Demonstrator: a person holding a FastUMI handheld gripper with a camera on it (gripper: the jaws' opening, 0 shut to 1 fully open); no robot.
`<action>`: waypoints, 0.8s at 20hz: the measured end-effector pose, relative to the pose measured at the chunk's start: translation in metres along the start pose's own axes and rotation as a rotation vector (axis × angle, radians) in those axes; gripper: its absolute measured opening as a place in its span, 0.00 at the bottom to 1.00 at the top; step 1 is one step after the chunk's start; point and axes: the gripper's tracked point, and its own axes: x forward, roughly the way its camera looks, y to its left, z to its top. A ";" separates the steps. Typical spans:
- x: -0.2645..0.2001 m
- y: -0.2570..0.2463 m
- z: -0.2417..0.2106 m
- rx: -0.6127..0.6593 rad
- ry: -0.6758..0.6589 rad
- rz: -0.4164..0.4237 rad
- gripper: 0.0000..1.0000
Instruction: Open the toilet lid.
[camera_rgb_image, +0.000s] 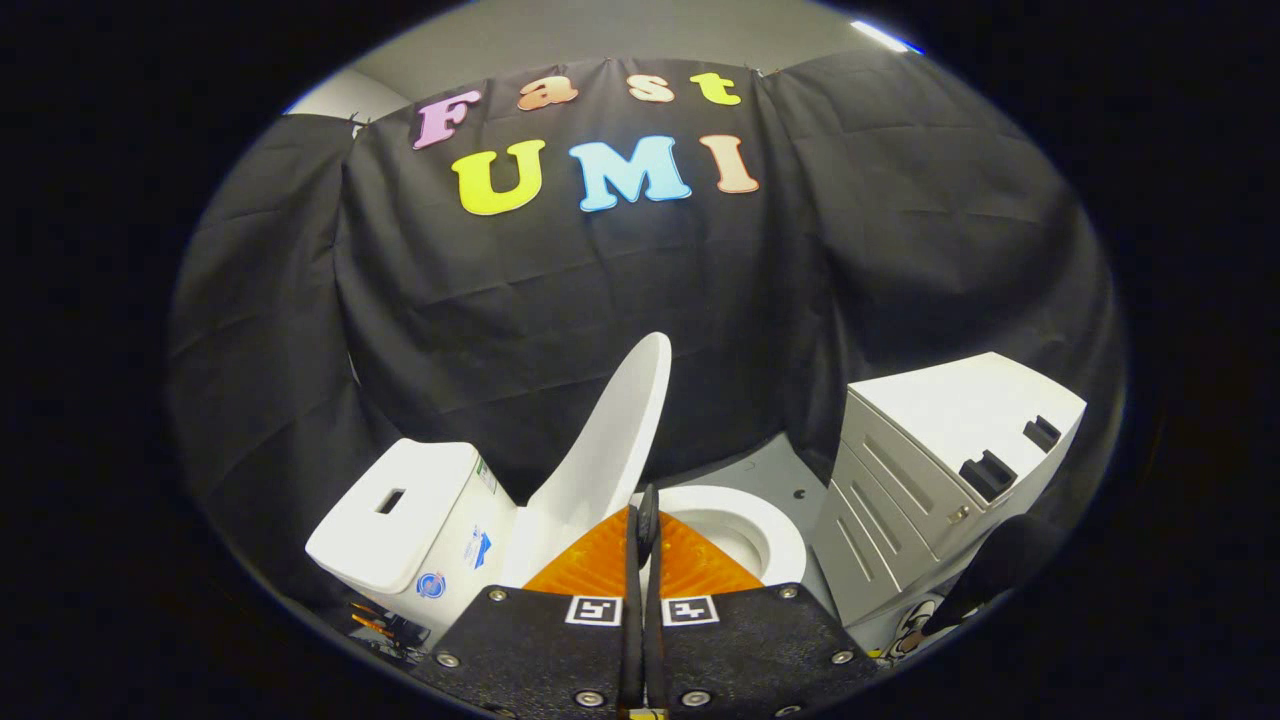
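A white toilet stands below me, its lid (618, 430) raised and leaning back toward the white tank (400, 510). Just beyond my fingers lies the open seat ring and bowl (745, 525). My gripper (647, 520) is shut: the two orange fingers (590, 565) press together with nothing between them. Their black tips sit in front of the lid's lower edge and the bowl's near rim. I cannot tell whether the tips touch the lid.
A white drawer cabinet (940, 470) stands right of the toilet, close to the bowl. A black rounded object (1000, 570) leans against its lower front. Grey floor (760, 465) shows between toilet and cabinet. Black cloth walls close in behind.
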 end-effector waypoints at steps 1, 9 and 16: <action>-0.002 0.003 0.001 -0.017 0.000 -0.006 0.00; -0.013 0.057 0.022 -0.135 -0.053 0.004 0.00; -0.020 0.095 0.031 -0.184 -0.097 0.051 0.00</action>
